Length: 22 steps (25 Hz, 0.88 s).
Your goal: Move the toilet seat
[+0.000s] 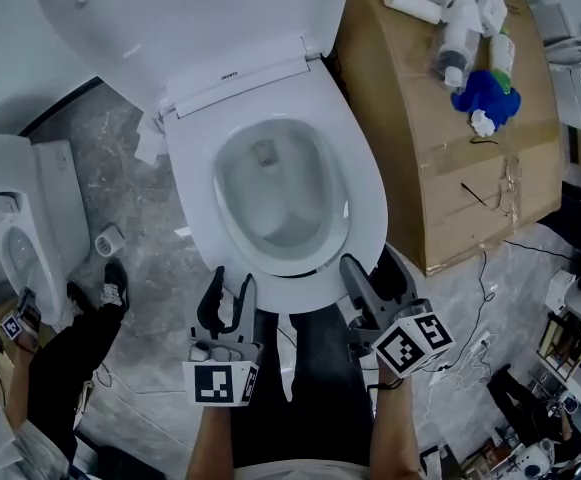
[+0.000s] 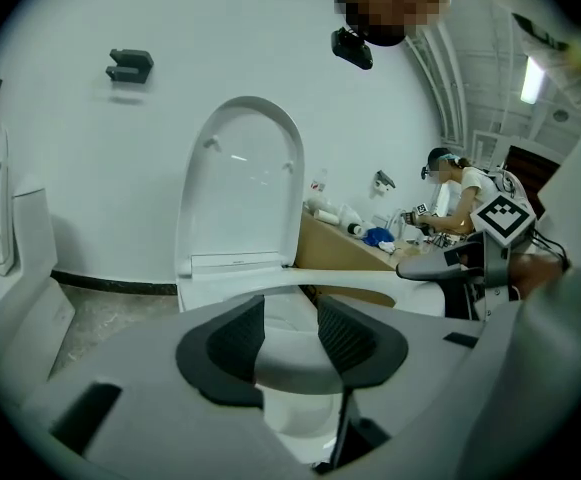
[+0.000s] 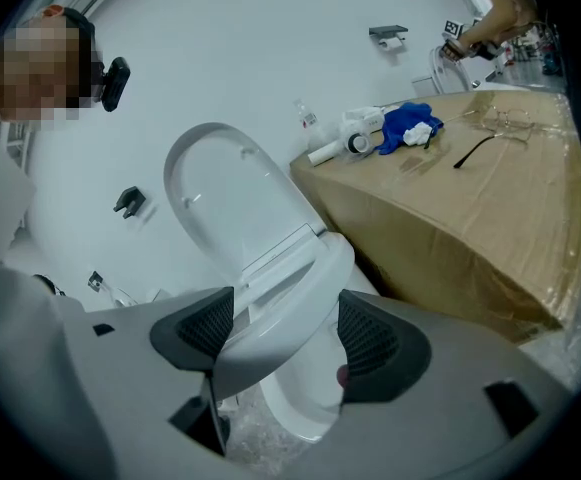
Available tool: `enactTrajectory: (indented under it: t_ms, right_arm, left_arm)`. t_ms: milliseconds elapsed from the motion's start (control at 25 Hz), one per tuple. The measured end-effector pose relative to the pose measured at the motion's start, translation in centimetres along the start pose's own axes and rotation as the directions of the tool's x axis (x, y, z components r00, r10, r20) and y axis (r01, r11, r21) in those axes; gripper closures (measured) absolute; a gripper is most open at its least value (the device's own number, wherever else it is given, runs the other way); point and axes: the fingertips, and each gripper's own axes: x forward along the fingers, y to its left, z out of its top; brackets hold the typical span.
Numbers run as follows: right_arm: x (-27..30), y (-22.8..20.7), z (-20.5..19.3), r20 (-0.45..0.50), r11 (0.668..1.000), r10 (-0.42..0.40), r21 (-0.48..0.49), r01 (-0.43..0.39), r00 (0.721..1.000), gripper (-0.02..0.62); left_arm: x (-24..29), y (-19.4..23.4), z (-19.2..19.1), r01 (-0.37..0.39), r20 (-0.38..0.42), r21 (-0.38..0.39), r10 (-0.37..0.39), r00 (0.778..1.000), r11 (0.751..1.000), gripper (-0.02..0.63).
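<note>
The white toilet seat (image 1: 366, 200) lies over the bowl (image 1: 270, 193), its front rim lifted a little; the lid (image 1: 170, 18) stands open against the wall. My left gripper (image 1: 234, 280) is at the seat's front left edge. In the left gripper view (image 2: 292, 320) the rim fills the gap between its pads, and the seat (image 2: 370, 280) runs off to the right. My right gripper (image 1: 370, 268) is at the front right edge. In the right gripper view (image 3: 285, 313) the seat (image 3: 300, 268) slants between its wide-set pads, clear of the bowl.
A big cardboard box (image 1: 440, 158) stands close on the toilet's right, with bottles and a blue cloth (image 1: 485, 93) on top. A second toilet (image 1: 10, 228) is at the left, a paper roll (image 1: 110, 238) on the marble floor. Another person (image 2: 460, 193) works behind.
</note>
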Motion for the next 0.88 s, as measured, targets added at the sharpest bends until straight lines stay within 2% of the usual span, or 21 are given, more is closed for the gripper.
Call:
enactTrajectory:
  t_ms: [240, 440, 560, 680, 880]
  right_arm:
    - [-0.1, 0.6, 0.8, -0.007, 1.000, -0.012, 0.010, 0.012, 1.000, 0.264]
    - [0.0, 1.2, 1.7, 0.003, 0.999, -0.012, 0.030, 0.012, 1.000, 0.264]
    - [-0.1, 1.5, 2.0, -0.002, 0.999, -0.017, 0.034, 0.017, 1.000, 0.264]
    - [0.0, 1.8, 2.6, 0.004, 0.999, -0.018, 0.040, 0.018, 1.000, 0.264]
    - [0.0, 2.3, 3.2, 0.014, 0.999, -0.016, 0.047, 0.016, 1.000, 0.262]
  left_arm:
    - [-0.6, -0.7, 1.3, -0.043, 0.049, 0.040, 0.041, 0.998, 0.998, 0.500]
    - [-0.2, -2.3, 2.7, -0.015, 0.073, 0.031, 0.012, 0.997, 0.999, 0.525]
    - [-0.1, -2.2, 3.3, -0.023, 0.074, 0.019, 0.022, 0.997, 1.000, 0.525]
    - [-0.1, -1.8, 4.2, -0.049, 0.108, 0.014, 0.047, 0.993, 0.999, 0.525]
    - [-0.2, -1.5, 5.6, -0.069, 0.153, 0.046, 0.061, 0.986, 0.997, 0.525]
